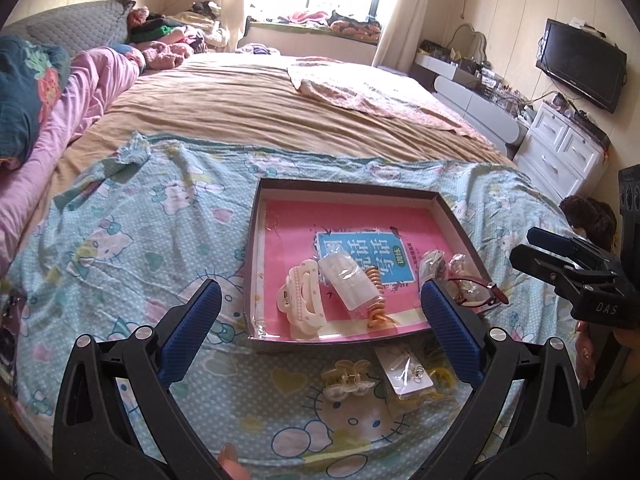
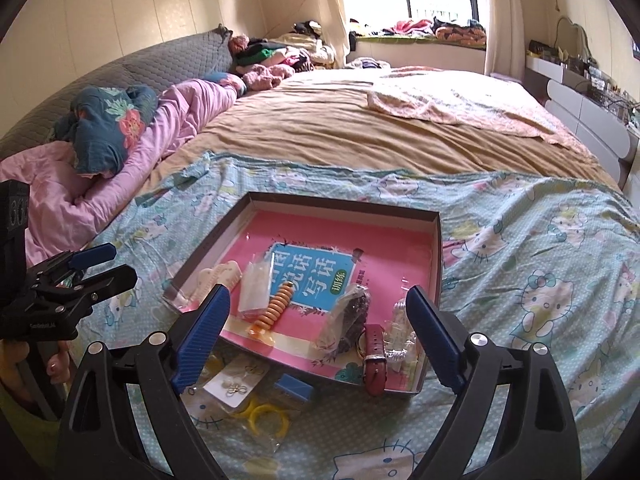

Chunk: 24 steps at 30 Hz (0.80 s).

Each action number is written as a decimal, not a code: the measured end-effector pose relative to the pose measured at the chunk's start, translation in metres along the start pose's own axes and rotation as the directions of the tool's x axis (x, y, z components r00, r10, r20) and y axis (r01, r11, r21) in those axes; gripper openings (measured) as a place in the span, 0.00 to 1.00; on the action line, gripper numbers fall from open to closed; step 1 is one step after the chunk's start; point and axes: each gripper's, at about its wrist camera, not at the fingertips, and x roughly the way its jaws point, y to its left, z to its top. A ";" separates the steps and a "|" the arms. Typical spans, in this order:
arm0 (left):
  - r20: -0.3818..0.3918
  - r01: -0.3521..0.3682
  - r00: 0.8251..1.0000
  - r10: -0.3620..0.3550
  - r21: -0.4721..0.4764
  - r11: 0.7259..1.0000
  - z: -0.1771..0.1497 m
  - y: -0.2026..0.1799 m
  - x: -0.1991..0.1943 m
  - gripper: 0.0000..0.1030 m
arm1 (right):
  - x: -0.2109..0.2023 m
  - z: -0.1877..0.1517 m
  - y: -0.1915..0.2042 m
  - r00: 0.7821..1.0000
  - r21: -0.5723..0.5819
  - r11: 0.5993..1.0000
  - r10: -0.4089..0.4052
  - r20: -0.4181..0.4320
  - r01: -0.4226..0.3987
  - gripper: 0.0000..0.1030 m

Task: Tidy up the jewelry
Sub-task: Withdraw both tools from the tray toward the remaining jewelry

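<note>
Hand-held gripper on the right [image 1: 538, 248] reads "DAS".

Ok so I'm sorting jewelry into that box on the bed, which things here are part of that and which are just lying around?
Part of the job:
- box
- white hair claw
- orange spiral tie
- watch
- earring card, outside the box
- yellow rings, outside the box
- small pearl claw, outside the box

Just lying about:
- pink quilt
- clothes pile
- TV
</note>
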 end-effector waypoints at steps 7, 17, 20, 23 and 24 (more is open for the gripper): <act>0.030 -0.013 0.999 0.013 -0.007 1.000 -0.001 0.001 -0.016 0.91 | -0.021 -0.003 0.009 0.999 -0.019 1.000 0.011 0.044 -0.010 0.86; 0.033 -0.036 0.999 0.036 0.011 0.999 -0.011 -0.002 -0.023 0.91 | -0.037 -0.016 0.016 0.998 -0.031 0.999 0.038 0.053 -0.036 0.86; 0.021 -0.045 0.999 0.045 0.017 0.999 -0.018 -0.004 -0.023 0.91 | -0.038 -0.023 0.020 0.998 -0.040 0.998 0.048 0.042 -0.046 0.86; 0.010 -0.056 0.998 0.056 0.027 0.998 -0.024 -0.007 -0.022 0.91 | -0.038 -0.031 0.024 0.998 -0.045 0.997 0.057 0.028 -0.055 0.86; 0.009 -0.062 0.998 0.062 0.030 0.998 -0.026 -0.007 -0.022 0.91 | -0.038 -0.034 0.025 0.998 -0.045 0.997 0.061 0.023 -0.060 0.86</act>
